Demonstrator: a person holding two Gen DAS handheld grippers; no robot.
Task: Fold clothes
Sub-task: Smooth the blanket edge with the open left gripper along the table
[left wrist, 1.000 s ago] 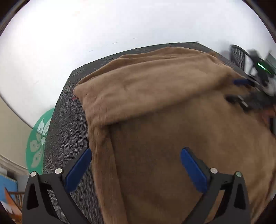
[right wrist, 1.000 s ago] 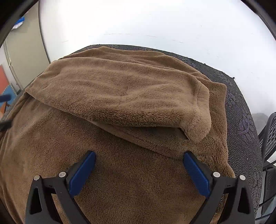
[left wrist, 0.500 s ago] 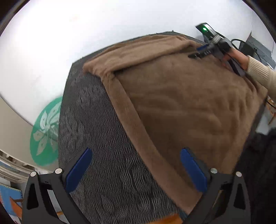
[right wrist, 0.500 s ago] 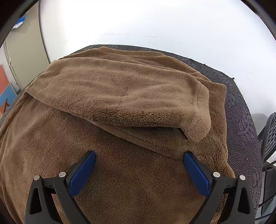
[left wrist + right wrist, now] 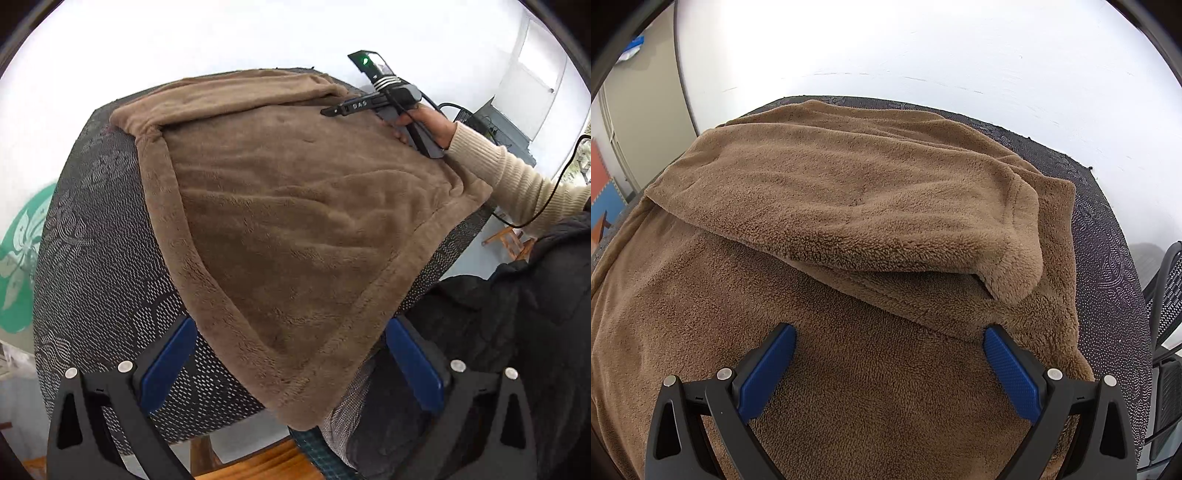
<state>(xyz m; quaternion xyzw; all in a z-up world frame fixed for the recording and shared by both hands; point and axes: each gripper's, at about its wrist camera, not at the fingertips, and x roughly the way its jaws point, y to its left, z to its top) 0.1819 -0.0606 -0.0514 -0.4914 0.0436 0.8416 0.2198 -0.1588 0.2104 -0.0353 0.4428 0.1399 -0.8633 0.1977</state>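
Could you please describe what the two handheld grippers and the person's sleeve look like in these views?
Each gripper, the left gripper and right gripper, has black angular finger frames with silver rivets and blue textured pads. From the left wrist view, the right gripper shows a black body, white lettering, a green light, and a trailing black cable. The sleeve is cream ribbed knit, beside a dark quilted jacket.

Both views are evenly and brightly lit. The white wall (image 5: pixel 923 44) is overexposed to near-featureless glare. Strong fisheye bending is seen at the edges, and the corners are cut off by black vignette. Soft shadow is cast under the folded flap of the brown fleece garment (image 5: pixel 871 221). Focus is sharp; no motion blur is noted.
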